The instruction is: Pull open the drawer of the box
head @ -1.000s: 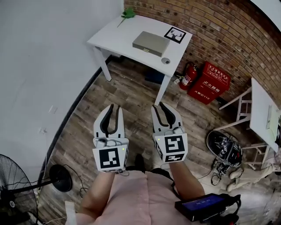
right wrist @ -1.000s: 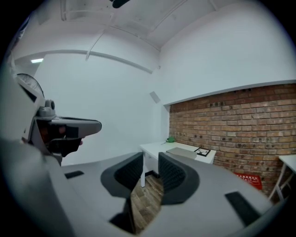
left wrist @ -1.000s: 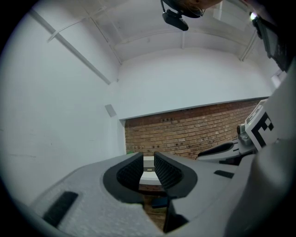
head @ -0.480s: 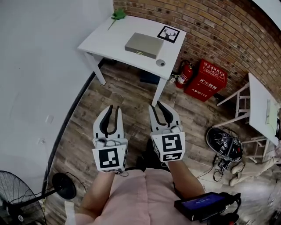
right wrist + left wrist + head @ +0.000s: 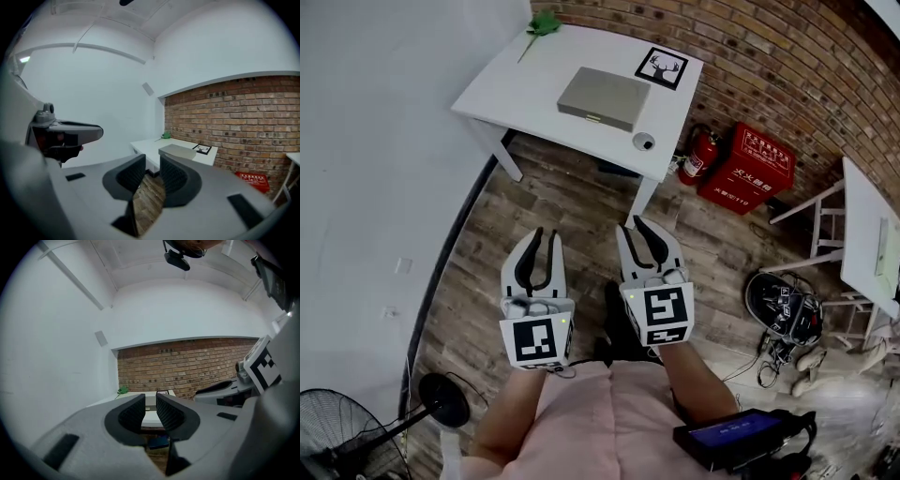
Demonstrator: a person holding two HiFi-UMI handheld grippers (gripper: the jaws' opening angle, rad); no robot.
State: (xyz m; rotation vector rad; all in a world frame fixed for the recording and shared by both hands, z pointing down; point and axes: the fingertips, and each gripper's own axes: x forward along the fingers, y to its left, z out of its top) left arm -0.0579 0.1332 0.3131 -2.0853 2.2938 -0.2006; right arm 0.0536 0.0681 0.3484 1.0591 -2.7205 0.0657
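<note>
A flat grey box (image 5: pixel 603 97) lies on the white table (image 5: pixel 516 84) far ahead of me, its drawer front with a small handle (image 5: pixel 595 118) facing me and shut. Both grippers hang side by side above the wooden floor, well short of the table. The left gripper (image 5: pixel 546 234) is open, with a narrow gap and nothing in it (image 5: pixel 150 401). My right gripper (image 5: pixel 634 225) is also open and empty (image 5: pixel 152 161). In the right gripper view the box (image 5: pixel 178 151) shows beyond the jaws.
A deer marker card (image 5: pixel 661 67), a green plant sprig (image 5: pixel 542 23) and a small round object (image 5: pixel 643 142) share the table. A fire extinguisher (image 5: pixel 701 155) and red case (image 5: pixel 746 167) stand by the brick wall. A fan (image 5: pixel 356 441) is at the lower left; gear (image 5: pixel 783 314) and another table (image 5: pixel 867 244) are at the right.
The table and box have slid left and grown slightly larger in the head view. Both grippers keep their side-by-side pose.
</note>
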